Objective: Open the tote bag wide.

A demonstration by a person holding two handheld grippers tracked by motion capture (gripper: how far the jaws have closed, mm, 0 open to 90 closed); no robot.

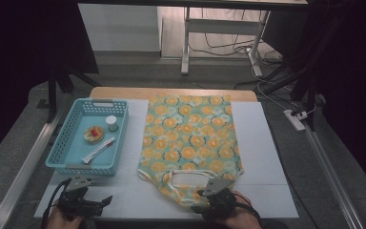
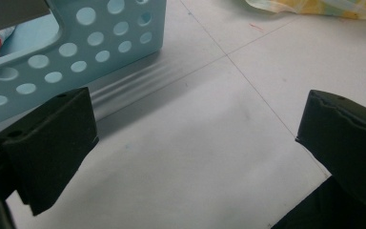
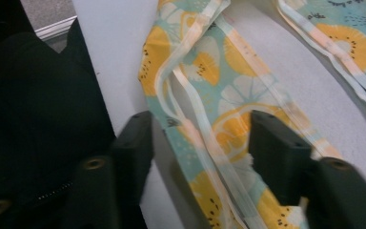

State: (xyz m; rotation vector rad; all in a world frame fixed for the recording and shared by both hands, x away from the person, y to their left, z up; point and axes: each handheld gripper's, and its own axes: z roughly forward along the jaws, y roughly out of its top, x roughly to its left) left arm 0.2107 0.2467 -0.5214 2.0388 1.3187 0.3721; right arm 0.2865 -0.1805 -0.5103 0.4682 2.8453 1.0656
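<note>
Your left tongs [image 1: 106,201] gape wide, empty, over white bench [image 1: 262,143] near-left, just near of pale blue perforated plastic basket [image 1: 74,138]; your right tongs [image 3: 200,143] part-open, jaws straddling near strap of orange-slice-print teal fabric garment [image 1: 190,138], not closed on it; garment spread flat mid-bench, right of basket.

The table [image 1: 267,143] was seen from above the person's side in the high view, looking forward and down, with floor and desk legs beyond. The left gripper view was set low and close over the white surface, faced toward the basket [image 2: 76,52] wall, also seen at the high view's left. The right gripper view was held very near the garment [image 3: 228,95], which was shared with the high view's centre.
</note>
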